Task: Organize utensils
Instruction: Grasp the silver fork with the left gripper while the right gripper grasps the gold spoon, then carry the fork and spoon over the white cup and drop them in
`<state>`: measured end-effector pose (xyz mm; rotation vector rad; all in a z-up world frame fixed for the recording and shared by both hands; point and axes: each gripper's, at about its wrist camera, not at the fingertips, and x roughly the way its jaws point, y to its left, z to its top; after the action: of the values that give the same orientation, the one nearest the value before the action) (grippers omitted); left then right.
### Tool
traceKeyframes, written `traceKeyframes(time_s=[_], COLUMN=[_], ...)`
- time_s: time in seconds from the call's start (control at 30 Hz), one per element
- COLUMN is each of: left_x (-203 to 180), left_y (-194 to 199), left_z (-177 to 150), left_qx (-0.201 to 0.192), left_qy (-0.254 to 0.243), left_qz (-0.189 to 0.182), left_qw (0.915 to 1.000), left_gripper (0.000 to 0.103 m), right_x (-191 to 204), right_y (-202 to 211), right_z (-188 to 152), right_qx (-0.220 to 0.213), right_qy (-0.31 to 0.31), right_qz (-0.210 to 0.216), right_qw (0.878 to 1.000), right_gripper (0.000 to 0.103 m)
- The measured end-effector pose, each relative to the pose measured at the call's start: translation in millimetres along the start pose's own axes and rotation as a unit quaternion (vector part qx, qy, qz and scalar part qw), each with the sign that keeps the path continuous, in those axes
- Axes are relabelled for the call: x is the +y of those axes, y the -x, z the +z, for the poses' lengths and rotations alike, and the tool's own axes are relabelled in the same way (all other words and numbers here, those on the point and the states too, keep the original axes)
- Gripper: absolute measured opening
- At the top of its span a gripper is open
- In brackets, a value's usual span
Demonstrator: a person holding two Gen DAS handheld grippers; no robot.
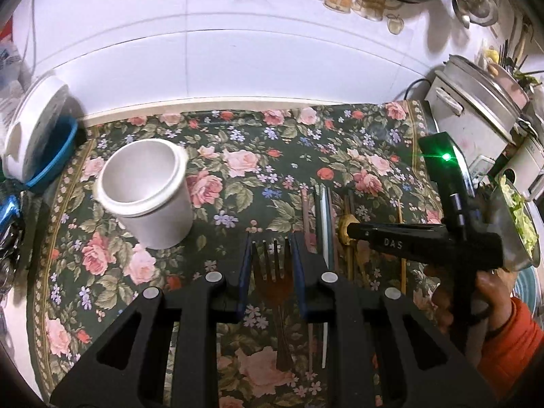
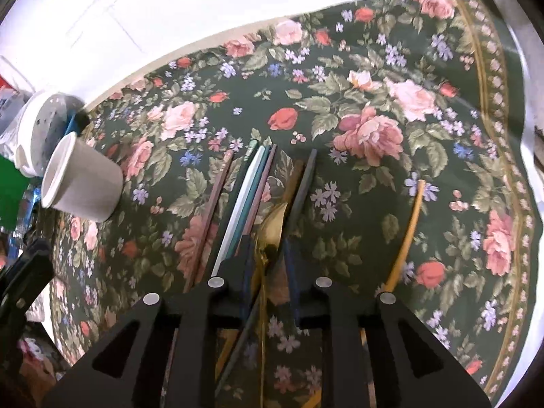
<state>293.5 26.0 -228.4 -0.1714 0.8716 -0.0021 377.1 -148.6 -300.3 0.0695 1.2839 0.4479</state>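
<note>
Left tongs (image 1: 271, 255) parted, straddling fork (image 1: 274, 285); right tongs (image 2: 268, 255) parted around gold spoon (image 2: 270, 227).

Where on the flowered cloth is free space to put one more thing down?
Free: the cloth between the white cup and the wall, and the far right part beyond the yellow chopstick. Crowded: the middle, where chopsticks, gold spoon and fork lie.

Bright, cool indoor light washes the white wall (image 1: 238, 51) nearly blank. Fisheye bending curves the floral cloth (image 2: 374, 102) near it; frame corners go dark, edges slightly blurred.
</note>
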Motion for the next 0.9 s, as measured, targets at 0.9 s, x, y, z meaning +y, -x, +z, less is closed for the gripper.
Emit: traceKeyframes(time_s=[0.9], left_x=[-8], left_y=[38], left_z=[1], left_qx=[-0.048], left_qy=[0.014], left_qz=[0.016], left_qw=[0.9986], left_gripper=[0.022], right_x=[12], right_y=[65], right_z=[-11], right_qx=[-0.076], right_qy=[0.028], right_qz=[0.04], right_qw=[0.996], right_gripper=[0.003])
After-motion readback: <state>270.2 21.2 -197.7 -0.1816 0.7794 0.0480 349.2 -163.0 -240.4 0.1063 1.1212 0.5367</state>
